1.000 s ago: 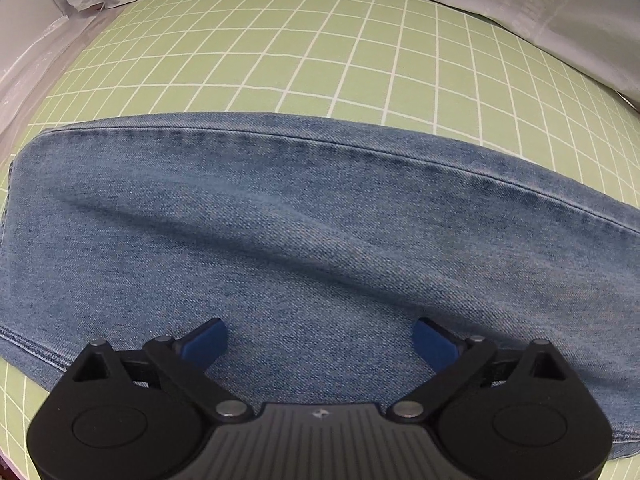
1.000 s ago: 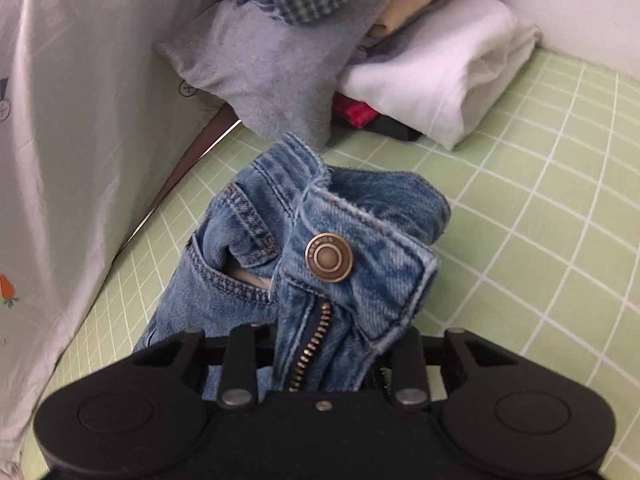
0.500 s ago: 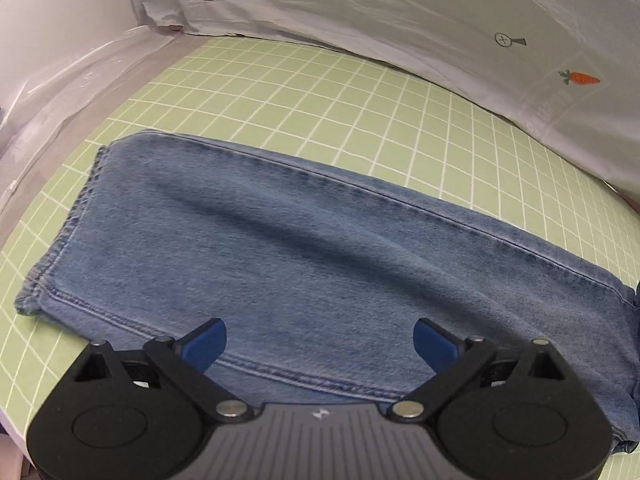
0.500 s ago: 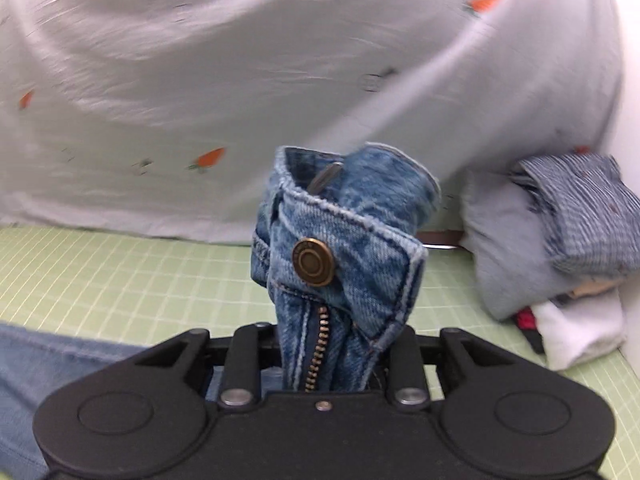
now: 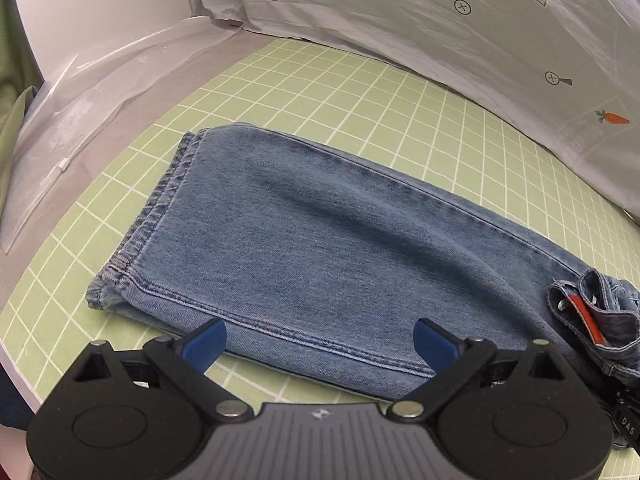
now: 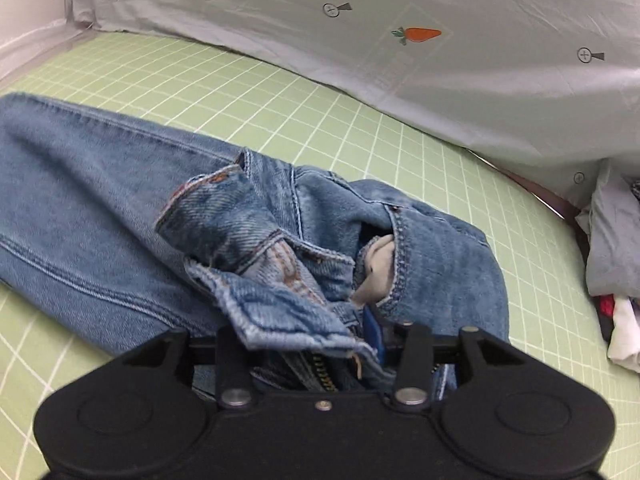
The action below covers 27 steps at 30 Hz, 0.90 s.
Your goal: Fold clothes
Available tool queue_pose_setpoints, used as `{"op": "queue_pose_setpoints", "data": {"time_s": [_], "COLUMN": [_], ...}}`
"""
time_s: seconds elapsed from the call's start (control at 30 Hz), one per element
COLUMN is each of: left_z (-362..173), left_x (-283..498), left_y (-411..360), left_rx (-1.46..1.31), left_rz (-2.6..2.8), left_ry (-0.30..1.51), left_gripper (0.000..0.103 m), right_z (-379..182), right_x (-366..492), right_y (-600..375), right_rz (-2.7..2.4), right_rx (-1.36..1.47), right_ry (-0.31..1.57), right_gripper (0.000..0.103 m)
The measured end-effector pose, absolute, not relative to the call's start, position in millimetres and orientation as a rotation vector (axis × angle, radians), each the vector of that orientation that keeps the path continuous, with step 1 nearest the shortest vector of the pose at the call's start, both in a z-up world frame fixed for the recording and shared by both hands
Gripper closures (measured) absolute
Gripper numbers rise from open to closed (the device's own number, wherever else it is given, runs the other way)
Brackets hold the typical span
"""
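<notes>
Blue jeans (image 5: 320,248) lie flat on the green grid mat (image 5: 360,92), with the leg hem (image 5: 136,248) at the left. My left gripper (image 5: 320,340) hovers open over the leg's near seam, nothing between its blue pads. In the right wrist view the crumpled waistband (image 6: 272,280), with its zipper and pocket, rests on top of the leg (image 6: 80,200). It still lies between the jaws of my right gripper (image 6: 300,336), which are opening. One blue pad (image 6: 374,332) shows bare beside the slack cloth. The same waistband (image 5: 592,312) shows at the right of the left wrist view.
A white plastic sheet (image 6: 400,60) with carrot prints stands along the back of the mat. Clear plastic (image 5: 80,112) borders the mat's left side. A pile of other clothes (image 6: 612,248) sits at the far right.
My right gripper has swung left with the waistband and brought it down onto the leg, and its grip has loosened. My left gripper has drawn back and left, so the hem now shows.
</notes>
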<state>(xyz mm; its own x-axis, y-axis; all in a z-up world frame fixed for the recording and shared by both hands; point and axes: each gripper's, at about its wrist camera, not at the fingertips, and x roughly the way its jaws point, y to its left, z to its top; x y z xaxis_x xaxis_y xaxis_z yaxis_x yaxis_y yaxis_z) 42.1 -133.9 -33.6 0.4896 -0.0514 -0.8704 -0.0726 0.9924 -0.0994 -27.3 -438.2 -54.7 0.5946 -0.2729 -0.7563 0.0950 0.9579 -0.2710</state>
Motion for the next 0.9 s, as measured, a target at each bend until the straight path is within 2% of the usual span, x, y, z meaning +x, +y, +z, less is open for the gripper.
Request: {"op": "queue_pose_setpoints", "data": {"time_s": [0.1, 0.33, 0.43, 0.53, 0.6, 0.67, 0.73, 0.8, 0.9], "left_z": [-33, -35, -37, -39, -39, -37, -36, -37, -39], "left_x": [51, 61, 60, 58, 56, 54, 53, 53, 54], "left_y": [-134, -147, -151, -153, -153, -152, -151, -150, -152], "left_rx": [-0.119, -0.086, -0.075, -0.072, -0.072, -0.073, -0.075, -0.08, -0.081], "left_rz": [-0.008, -0.069, -0.08, -0.081, -0.078, -0.07, -0.06, -0.052, -0.049], "left_ry": [1.057, 1.059, 1.067, 1.078, 1.077, 1.074, 1.074, 1.08, 1.089], "left_gripper": [0.004, 0.004, 0.004, 0.004, 0.004, 0.004, 0.004, 0.004, 0.004], "right_z": [-42, -7, -1, -17, -32, -44, -52, -56, -61], "right_x": [-38, -51, -42, -25, -17, -15, -19, -20, -20], "right_y": [-428, -435, -452, -475, -491, -499, -488, -468, -437], "right_rz": [-0.182, -0.169, -0.259, -0.351, -0.359, -0.32, -0.241, -0.205, -0.16], "right_rx": [-0.115, 0.046, 0.071, 0.116, 0.231, 0.358, 0.403, 0.321, 0.175], "right_ry": [0.893, 0.709, 0.688, 0.756, 0.821, 0.882, 0.902, 0.926, 0.96], "right_gripper": [0.046, 0.041, 0.035, 0.04, 0.051, 0.058, 0.058, 0.054, 0.054]}}
